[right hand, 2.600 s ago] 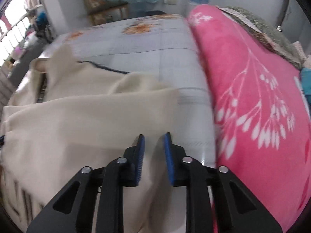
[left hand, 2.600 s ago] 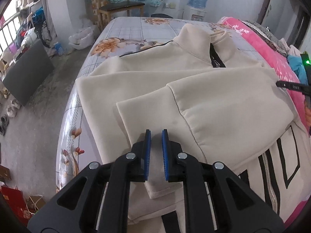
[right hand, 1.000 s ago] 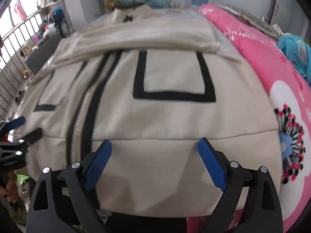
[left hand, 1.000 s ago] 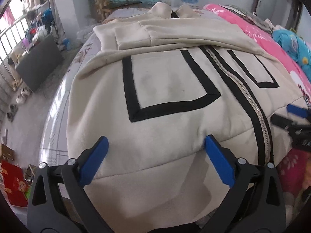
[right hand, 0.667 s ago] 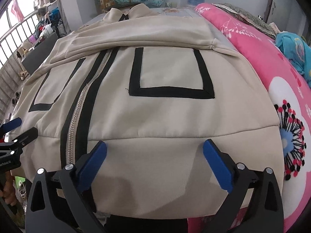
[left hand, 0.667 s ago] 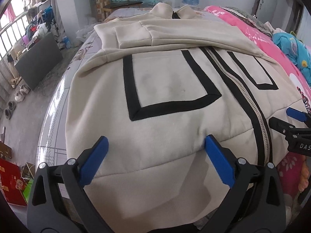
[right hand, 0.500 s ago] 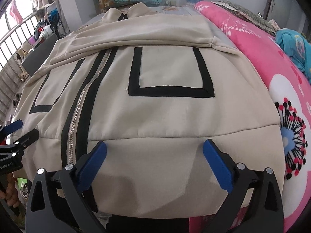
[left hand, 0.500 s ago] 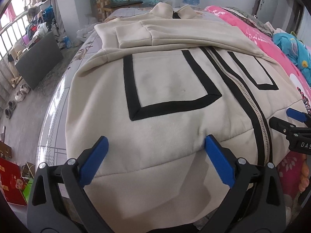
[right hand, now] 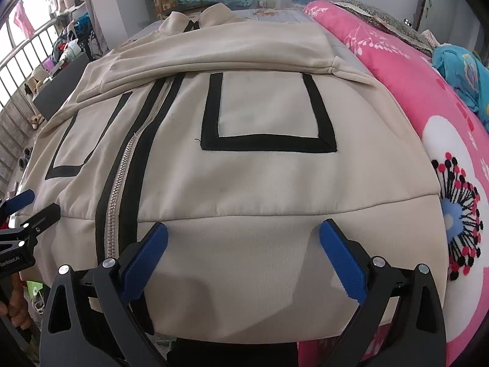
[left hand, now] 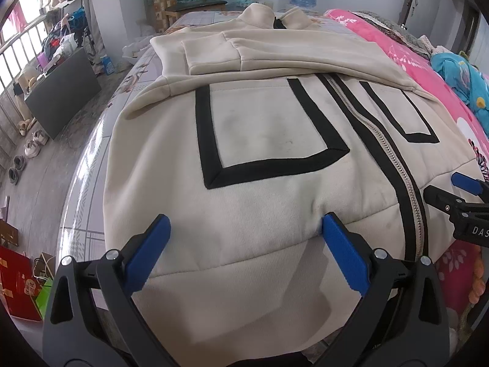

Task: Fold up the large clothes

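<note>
A cream zip jacket (left hand: 275, 128) with black-outlined pockets lies front up on the bed, both sleeves folded across its chest. Its hem band (left hand: 244, 275) hangs over the near bed edge. My left gripper (left hand: 244, 244) is open wide, its blue pads straddling the hem left of the zipper (left hand: 394, 165). In the right wrist view the same jacket (right hand: 244, 177) fills the frame, and my right gripper (right hand: 244, 244) is open wide over the hem right of the zipper (right hand: 122, 177). Each gripper shows at the edge of the other's view: the right gripper (left hand: 458, 195) and the left gripper (right hand: 27, 208).
A pink flowered blanket (right hand: 443, 122) lies along the right side of the bed, with a blue cloth (left hand: 458, 73) on it. Left of the bed are a concrete floor, shoes (left hand: 27, 150), a dark board (left hand: 61, 91) and a red bag (left hand: 15, 287). A wooden chair (left hand: 189, 3) stands beyond the bed.
Over the last second both grippers stayed open at the hem and hardly moved. Earlier they were near the folded sleeves with jaws almost closed, then came back to the hem and opened.
</note>
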A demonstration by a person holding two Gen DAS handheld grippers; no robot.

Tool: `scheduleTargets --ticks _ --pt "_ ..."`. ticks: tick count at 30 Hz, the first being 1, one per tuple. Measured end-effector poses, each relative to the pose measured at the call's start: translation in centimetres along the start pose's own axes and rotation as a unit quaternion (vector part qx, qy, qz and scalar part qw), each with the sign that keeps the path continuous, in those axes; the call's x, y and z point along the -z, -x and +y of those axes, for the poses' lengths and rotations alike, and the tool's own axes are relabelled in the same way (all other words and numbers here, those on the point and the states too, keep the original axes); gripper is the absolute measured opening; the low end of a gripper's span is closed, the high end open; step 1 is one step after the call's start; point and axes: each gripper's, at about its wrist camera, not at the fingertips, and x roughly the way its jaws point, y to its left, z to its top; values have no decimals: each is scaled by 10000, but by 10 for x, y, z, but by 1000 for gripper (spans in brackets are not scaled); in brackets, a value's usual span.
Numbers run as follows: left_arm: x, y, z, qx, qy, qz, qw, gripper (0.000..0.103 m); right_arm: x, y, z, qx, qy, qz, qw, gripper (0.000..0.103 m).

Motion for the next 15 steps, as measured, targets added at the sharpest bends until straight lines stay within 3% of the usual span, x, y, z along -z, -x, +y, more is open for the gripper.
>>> scheduleTargets --ticks 15 --pt "0 -1 1 -15 6 11 10000 96 0 0 0 5 4 -15 10000 97"
